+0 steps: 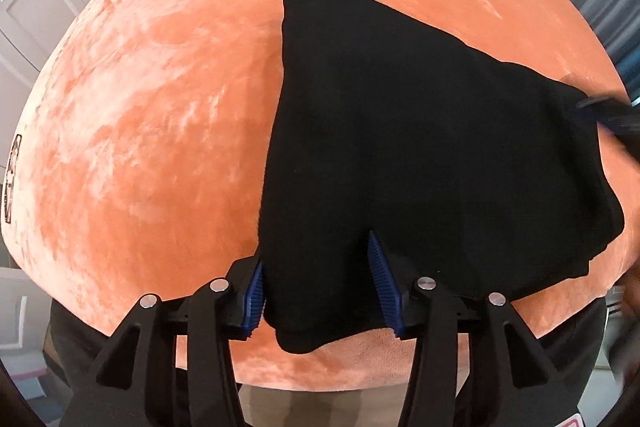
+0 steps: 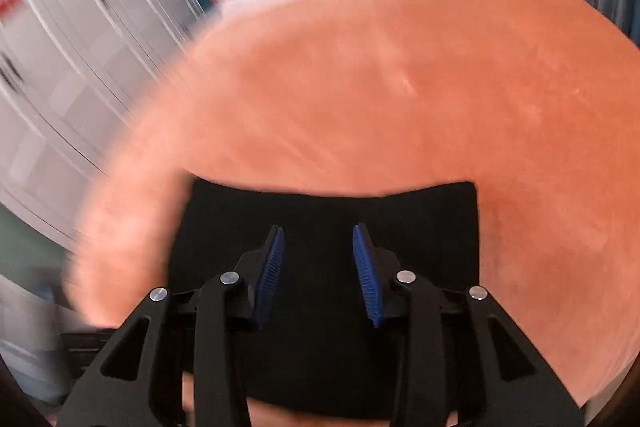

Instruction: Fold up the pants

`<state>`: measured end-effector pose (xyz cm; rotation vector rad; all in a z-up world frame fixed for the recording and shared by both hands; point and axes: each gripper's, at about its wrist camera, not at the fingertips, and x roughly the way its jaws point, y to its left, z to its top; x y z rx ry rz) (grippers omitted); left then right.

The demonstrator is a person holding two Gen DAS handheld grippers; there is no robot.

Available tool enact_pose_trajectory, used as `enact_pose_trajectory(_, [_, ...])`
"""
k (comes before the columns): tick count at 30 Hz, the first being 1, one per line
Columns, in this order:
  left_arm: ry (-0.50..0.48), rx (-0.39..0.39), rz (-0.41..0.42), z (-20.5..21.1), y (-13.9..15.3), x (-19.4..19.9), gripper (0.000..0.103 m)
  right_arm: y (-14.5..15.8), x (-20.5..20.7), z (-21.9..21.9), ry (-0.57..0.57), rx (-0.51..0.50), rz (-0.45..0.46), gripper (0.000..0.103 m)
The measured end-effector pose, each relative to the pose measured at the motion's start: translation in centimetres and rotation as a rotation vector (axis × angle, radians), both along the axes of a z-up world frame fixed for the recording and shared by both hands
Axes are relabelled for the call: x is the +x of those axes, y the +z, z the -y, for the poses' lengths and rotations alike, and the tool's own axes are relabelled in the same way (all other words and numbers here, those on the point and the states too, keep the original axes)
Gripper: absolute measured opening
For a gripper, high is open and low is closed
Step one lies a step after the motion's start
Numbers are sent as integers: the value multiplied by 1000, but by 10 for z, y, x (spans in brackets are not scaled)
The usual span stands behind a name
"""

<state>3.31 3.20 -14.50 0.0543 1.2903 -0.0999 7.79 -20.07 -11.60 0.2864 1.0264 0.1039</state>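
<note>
The pants (image 1: 420,147) are black and lie on an orange blanket (image 1: 160,107). In the left view they fill the middle and right of the frame, already folded into a thick pile.

The left gripper (image 1: 316,279) sits at the bottom middle of its frame. Its blue pads (image 1: 382,279) are spread wide, one on each side of the near corner of the pants. It is not squeezing the cloth. That corner hangs a little over the blanket's near edge.

The right gripper (image 2: 318,267) is at the bottom middle of its own frame, over the black pants (image 2: 320,307). Its pads are spread apart too and pinch nothing. This view is blurry. In the left view, a dark blur at the right edge, by the far corner of the pants, may be the right gripper (image 1: 608,111).

To do this step well, I think each gripper should close on one near corner and catch every layer. Then both should lift together and lay the near edge evenly onto the far edge.

At the left edge of the left view there is a small dark mark (image 1: 12,179) on the blanket. I cannot read it. No other writing shows.
</note>
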Motion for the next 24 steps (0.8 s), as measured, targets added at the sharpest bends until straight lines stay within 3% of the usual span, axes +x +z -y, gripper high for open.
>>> enact_pose_trajectory(1, [-2, 11, 7, 0, -1, 0, 56, -31, 15, 8, -33, -12, -112, 17])
enact_pose_trajectory(2, [-8, 25, 12, 0, -2, 1, 57, -36, 16, 20, -88, 48, -126, 17])
enact_pose_trajectory(4, [-20, 43, 21, 3, -3, 2, 58, -8, 4, 35, -156, 173, -34, 20])
enact_pose_trajectory(5, [-16, 37, 19, 3, -4, 3, 58, 4, -2, 39, -171, 186, 32, 22])
enact_pose_trajectory(6, [-9, 31, 17, 8, 1, 8, 58, 7, -4, 39, -168, 163, 50, 29])
enact_pose_trajectory(8, [0, 17, 8, 9, -2, 8, 58, -25, 15, 36, -137, -44, -104, 25])
enact_pose_trajectory(9, [2, 16, 6, 9, -2, 8, 58, -33, 21, 38, -140, -44, -147, 24])
enact_pose_trajectory(11, [-8, 31, 8, 10, -1, 7, 58, -13, 3, 45, -215, 87, -67, 28])
enact_pose_trajectory(13, [-1, 28, 6, 11, -1, 8, 58, 3, -12, 43, -197, 155, 13, 29])
enact_pose_trajectory(14, [4, 26, 5, 11, -2, 9, 60, -1, -17, 37, -164, 115, 10, 31])
enact_pose_trajectory(15, [7, 30, 5, 12, -3, 9, 62, -21, -18, 31, -127, -6, -68, 28])
enact_pose_trajectory(16, [4, 38, 7, 13, -3, 10, 63, -31, -22, 34, -120, -44, -106, 27])
enact_pose_trajectory(19, [-11, 64, 21, 15, -3, 9, 64, -10, -51, 46, -181, 95, -44, 30])
enact_pose_trajectory(21, [-5, 66, 24, 16, -3, 8, 64, 1, -68, 41, -151, 163, -1, 29])
enact_pose_trajectory(24, [-8, 76, 27, 19, -4, 7, 65, -31, -85, 42, -87, 36, -81, 21])
